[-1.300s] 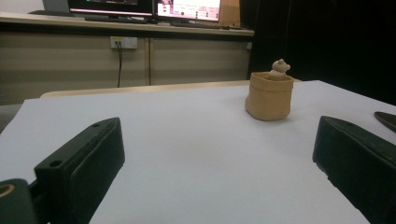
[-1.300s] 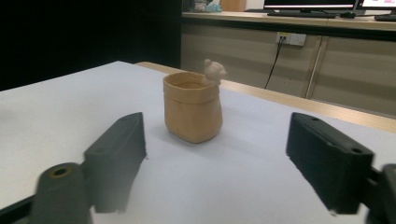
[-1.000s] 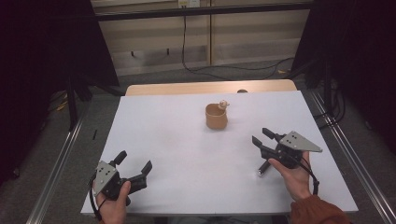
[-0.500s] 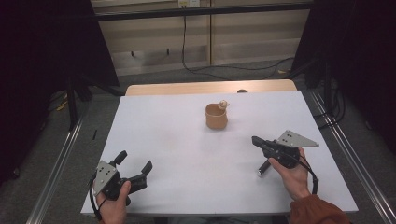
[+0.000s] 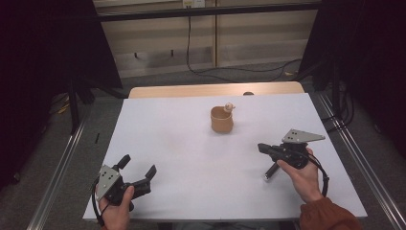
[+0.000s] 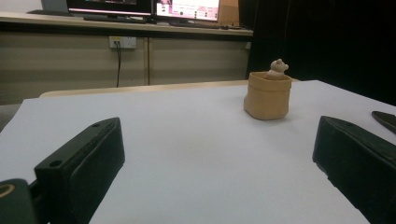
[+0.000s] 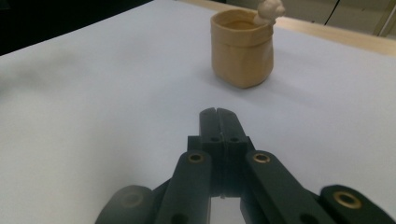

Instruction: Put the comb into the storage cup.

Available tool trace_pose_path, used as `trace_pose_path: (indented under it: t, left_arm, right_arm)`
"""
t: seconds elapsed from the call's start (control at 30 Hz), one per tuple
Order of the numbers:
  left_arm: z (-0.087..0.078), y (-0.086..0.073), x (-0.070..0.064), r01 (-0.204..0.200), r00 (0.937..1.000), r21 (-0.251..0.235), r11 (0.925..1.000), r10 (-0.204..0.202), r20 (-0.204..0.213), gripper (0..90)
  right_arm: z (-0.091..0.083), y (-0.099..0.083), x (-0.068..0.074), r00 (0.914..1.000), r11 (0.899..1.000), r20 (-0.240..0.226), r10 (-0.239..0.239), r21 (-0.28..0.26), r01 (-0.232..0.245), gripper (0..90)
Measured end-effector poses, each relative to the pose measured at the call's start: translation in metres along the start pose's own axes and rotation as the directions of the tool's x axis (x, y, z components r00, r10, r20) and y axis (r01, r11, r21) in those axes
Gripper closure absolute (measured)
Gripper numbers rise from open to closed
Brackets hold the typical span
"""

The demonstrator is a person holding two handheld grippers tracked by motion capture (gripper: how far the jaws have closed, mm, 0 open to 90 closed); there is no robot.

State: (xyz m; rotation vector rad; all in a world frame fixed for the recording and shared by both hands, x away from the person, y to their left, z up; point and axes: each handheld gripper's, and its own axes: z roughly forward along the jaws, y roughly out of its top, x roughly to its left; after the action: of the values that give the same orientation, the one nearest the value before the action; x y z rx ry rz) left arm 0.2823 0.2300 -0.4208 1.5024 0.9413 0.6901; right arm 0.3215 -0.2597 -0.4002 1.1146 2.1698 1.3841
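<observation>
Tan pouch (image 5: 222, 120) with small figure (image 5: 229, 107)

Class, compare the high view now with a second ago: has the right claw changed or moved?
Yes. The right claw was open a second ago and is now shut; it has barely shifted, still right of and nearer than the tan pot.
</observation>
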Motion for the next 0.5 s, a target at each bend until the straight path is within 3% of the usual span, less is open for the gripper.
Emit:
trace_pose_path:
  t: [0.17,0.47,0.5]
  left_arm:
    - [0.0009,-0.0001,-0.0003,-0.005,1.0000,0.005,1.0000,0.005,0.003,2.2]
    - [0.0023,-0.0003,-0.0009,-0.008,0.9999,0.009,0.9999,0.008,0.007,2.2]
    - [0.0024,-0.0002,-0.0007,-0.013,0.9999,0.013,0.9998,0.013,0.007,2.2]
  right_arm:
    - [0.0011,0.0006,-0.0010,0.9992,0.997,-0.017,0.035,0.068,-0.033,90.0]
    - [0.0065,-0.0017,-0.0019,0.9994,0.981,0.001,0.036,0.191,-0.035,90.0]
    - [0.0066,-0.0019,-0.0011,0.9980,0.980,-0.026,0.058,0.192,-0.052,90.0]
